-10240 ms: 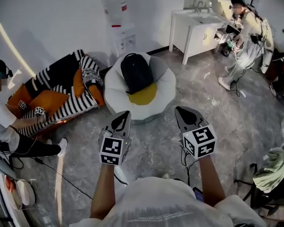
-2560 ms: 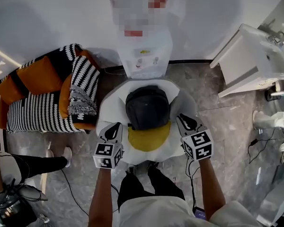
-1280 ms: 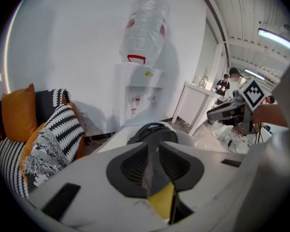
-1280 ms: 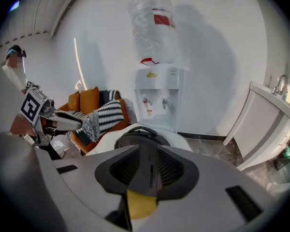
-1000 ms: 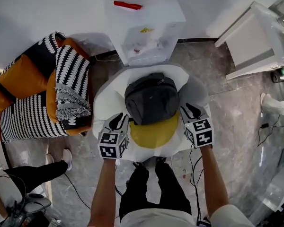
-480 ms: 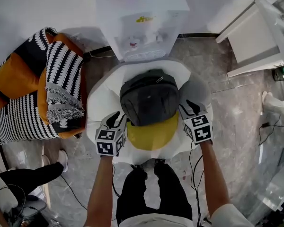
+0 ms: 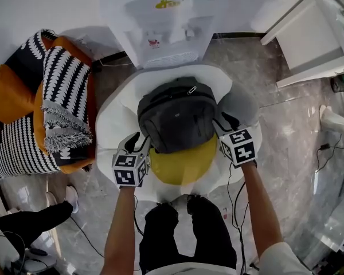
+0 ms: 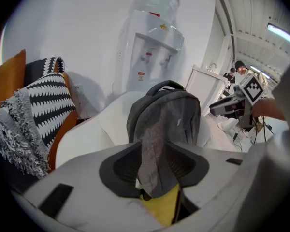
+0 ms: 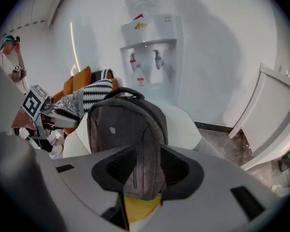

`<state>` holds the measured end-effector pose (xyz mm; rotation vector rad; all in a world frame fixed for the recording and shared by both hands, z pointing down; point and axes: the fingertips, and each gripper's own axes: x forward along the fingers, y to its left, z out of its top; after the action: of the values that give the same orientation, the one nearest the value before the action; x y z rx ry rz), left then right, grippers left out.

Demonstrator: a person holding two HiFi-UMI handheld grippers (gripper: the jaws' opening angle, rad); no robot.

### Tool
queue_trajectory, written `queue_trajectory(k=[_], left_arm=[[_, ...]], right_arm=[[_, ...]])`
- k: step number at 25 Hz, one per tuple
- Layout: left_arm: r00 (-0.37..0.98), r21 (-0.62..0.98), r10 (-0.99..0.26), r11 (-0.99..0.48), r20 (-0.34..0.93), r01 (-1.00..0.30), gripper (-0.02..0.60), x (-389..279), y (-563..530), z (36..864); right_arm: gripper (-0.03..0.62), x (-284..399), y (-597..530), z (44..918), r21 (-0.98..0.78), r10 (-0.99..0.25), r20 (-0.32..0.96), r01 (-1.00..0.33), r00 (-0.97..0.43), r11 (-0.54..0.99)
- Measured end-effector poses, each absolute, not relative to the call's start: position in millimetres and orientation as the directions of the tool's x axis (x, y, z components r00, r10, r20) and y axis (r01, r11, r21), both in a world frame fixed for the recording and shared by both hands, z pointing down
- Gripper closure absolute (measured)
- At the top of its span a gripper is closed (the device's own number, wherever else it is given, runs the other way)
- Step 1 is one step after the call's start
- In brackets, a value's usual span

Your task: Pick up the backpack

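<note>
Your left gripper (image 7: 136, 142) and right gripper (image 7: 226, 122) have jaws parted, just opened wider. Each takes a lower corner of the dark backpack (image 7: 176, 114) between its pads, not visibly clamped. The bag sits at frame centre, leaning on the egg-shaped chair (image 7: 112, 125), long axis up the frame, equally near both hands. Only the gripper views show its top handle (image 9: 119, 92) arching clear before the water dispenser (image 7: 166, 22).

Head view looking steeply down, gripper views low and close either side of the backpack (image 7: 176, 116) (water dispenser (image 7: 166, 22) shared behind)
</note>
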<state>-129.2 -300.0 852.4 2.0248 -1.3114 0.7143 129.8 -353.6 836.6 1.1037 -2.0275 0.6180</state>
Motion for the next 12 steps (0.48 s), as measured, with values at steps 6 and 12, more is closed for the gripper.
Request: queue_trajectory(k=[6,12], left_arm=[[0.355,0.205,-0.606,-0.305,0.712,-0.930,0.371,-135,-308,882],[0.358,0.208,-0.615,-0.304,0.702,-0.930,0.365,-139,-309,907]], right_arm=[[0.430,135,-360,873,-0.043,-0.495,0.796,-0.849,-0.347,0.526],[0.398,137,-365,899,-0.043,-0.505,0.785,-0.844,-0.359,0.534]])
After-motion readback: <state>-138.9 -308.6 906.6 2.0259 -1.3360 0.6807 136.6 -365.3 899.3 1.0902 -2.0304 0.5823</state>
